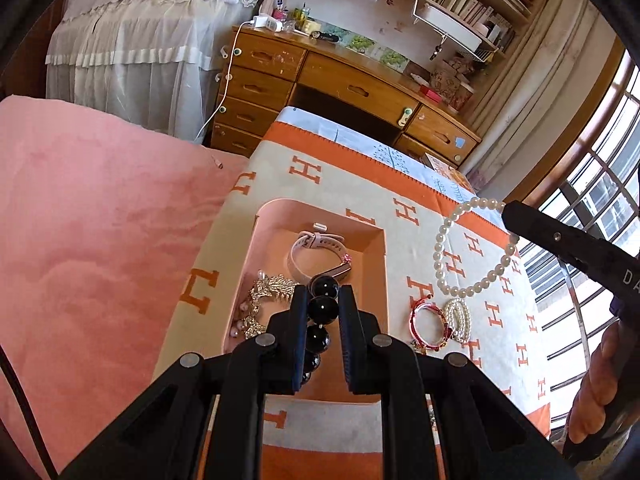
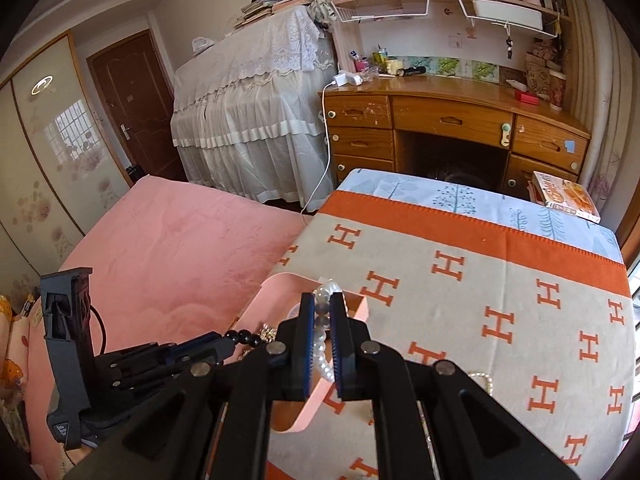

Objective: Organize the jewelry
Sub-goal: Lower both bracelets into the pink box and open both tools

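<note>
My left gripper point(image 1: 323, 294) is clamped on a black bead bracelet point(image 1: 320, 308), which hangs between its fingers above the pink tray point(image 1: 276, 216); my right gripper point(image 2: 323, 304) is clamped on a pearl bracelet point(image 1: 472, 248), whose loop dangles in the air to the right of the tray; inside the tray lie a pink watch point(image 1: 316, 252) and a gold leaf piece point(image 1: 272, 286); on the H-patterned blanket point(image 1: 500, 320) beside the tray rest a red bangle point(image 1: 428, 322) and a small pearl bundle point(image 1: 460, 318), just touching.
</note>
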A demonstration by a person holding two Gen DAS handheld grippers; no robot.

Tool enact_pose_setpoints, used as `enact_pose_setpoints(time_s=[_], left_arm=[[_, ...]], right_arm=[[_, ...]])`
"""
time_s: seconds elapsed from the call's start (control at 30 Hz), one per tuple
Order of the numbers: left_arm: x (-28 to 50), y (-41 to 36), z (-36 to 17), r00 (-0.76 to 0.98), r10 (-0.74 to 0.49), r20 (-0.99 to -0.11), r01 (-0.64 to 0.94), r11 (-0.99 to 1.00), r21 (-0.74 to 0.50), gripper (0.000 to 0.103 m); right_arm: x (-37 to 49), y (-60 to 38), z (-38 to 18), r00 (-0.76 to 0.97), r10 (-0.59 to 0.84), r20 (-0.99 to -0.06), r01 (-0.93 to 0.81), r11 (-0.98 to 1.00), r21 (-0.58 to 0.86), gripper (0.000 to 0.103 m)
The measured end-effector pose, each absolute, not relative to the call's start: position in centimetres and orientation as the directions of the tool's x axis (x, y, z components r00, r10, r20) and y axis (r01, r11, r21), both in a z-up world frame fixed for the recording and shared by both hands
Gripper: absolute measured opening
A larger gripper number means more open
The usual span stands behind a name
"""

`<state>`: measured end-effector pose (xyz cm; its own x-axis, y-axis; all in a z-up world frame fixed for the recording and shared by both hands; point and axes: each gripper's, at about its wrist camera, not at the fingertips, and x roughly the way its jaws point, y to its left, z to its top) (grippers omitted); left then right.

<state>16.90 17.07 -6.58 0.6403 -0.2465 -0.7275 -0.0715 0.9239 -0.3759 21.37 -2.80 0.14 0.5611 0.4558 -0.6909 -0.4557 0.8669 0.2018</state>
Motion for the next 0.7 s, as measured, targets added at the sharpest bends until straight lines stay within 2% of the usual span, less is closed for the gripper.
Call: enact_pose_setpoints(time_s=[0.33, 0.57, 0.7], left_arm=[[17.1, 17.5, -8.5, 0.615, -0.307, -0.726, -0.063, 0.899, -0.434, 0.013], [17.4, 17.7, -9.6, 0.599, -0.256, -0.759, -0.096, 0.918, -0.386, 0.013], [17.5, 17.7, -10.0, 0.593, -0.218, -0.775, -0.115, 0.93, -0.349, 0.02]], right_arm=[[21.1, 1.8, -4.6, 0.447, 0.443, -0.777, -0.502, 0.843, 0.192, 0.008], [21.0, 2.6, -6.7, 0.388, 0.416, -0.822, -0.483, 0.852, 0.203, 0.008], [21.0, 2.8, -7.1, 0.383, 0.411, -0.828, -0.473, 0.857, 0.207, 0.008]])
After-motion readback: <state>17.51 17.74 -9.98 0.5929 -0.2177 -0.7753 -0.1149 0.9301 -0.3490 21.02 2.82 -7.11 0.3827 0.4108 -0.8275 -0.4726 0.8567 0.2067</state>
